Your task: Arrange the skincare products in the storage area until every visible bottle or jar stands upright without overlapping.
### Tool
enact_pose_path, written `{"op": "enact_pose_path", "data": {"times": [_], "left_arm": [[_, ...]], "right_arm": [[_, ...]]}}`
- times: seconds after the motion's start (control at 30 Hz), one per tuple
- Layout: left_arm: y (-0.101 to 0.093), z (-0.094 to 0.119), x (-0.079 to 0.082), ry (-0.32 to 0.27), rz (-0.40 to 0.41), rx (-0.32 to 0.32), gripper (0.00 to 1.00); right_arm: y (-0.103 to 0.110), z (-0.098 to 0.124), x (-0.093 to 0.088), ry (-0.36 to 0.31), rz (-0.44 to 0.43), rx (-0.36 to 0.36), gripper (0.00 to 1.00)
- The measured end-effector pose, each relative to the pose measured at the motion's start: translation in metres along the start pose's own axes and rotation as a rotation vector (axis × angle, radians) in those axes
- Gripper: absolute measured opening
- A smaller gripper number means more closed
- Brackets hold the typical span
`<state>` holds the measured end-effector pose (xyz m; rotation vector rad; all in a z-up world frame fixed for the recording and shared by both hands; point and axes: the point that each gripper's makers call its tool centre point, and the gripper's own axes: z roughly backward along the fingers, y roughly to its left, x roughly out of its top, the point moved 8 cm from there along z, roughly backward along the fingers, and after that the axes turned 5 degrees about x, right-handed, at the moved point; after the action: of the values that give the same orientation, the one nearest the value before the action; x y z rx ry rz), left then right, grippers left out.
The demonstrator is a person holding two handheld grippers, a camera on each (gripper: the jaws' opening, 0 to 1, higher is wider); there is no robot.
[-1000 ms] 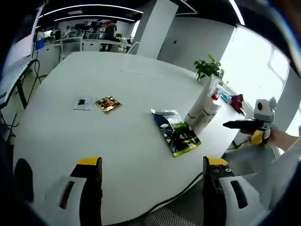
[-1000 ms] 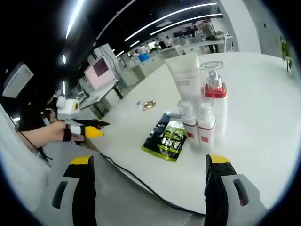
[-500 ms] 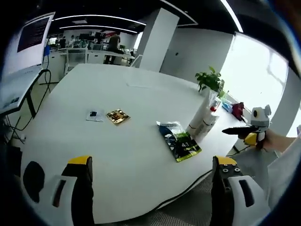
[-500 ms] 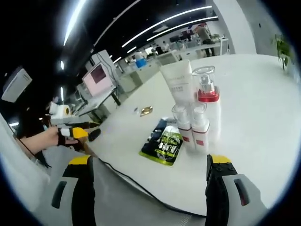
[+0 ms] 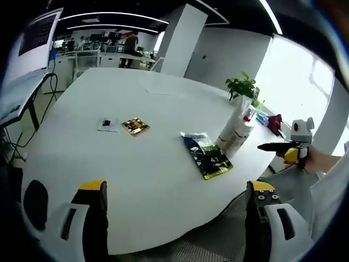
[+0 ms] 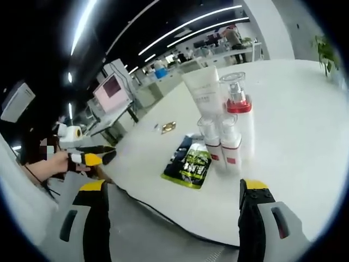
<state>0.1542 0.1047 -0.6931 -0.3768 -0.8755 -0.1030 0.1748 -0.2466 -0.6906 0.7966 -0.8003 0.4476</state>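
Left gripper view first, and we are looking across a big white table (image 5: 136, 164) from just off its near edge. Our left gripper (image 5: 174, 218) hangs over that edge with its yellow-tipped jaws spread wide apart, nothing between them. Out on the table lies a dark and green sachet (image 5: 207, 155), flat on its face. Just beyond it, toward the right-hand edge, the skincare products (image 5: 235, 130) stand in a tight upright cluster, white tube and bottles pressed close together. Further left we pick out a small gold packet (image 5: 135, 126) with a pale flat packet (image 5: 108, 125) just beside it, both well apart from the cluster. A potted plant (image 5: 242, 87) sits behind the bottles. Over at the right we catch the right gripper (image 5: 272, 146) held in a hand (image 5: 313, 161), off the table edge; from here we cannot tell how its jaws stand.

Right gripper view now, and the right gripper's own jaws rise wide apart from the bottom, empty, hovering short of the table. Straight ahead we have the cluster up close: a tall white tube (image 6: 204, 95) standing on its cap, a pump bottle (image 6: 240, 117) with a red collar and clear cap touching it, and two small bottles (image 6: 221, 144) with red bands side by side in front, all upright. The sachet lies just left of them. At far left, the left gripper shows, held off the table.
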Motion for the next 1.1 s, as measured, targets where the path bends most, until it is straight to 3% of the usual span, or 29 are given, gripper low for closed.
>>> {"op": "enact_pose_path", "data": {"times": [0.77, 1.1], "left_arm": [[0.004, -0.007, -0.001, 0.046, -0.005, 0.000, 0.99], [0.005, -0.027, 0.017, 0.064, -0.036, -0.009, 0.99]], "right_arm": [[0.002, -0.003, 0.000, 0.026, 0.001, 0.012, 0.99], [-0.001, -0.003, -0.001, 0.024, -0.024, 0.022, 0.99]]}}
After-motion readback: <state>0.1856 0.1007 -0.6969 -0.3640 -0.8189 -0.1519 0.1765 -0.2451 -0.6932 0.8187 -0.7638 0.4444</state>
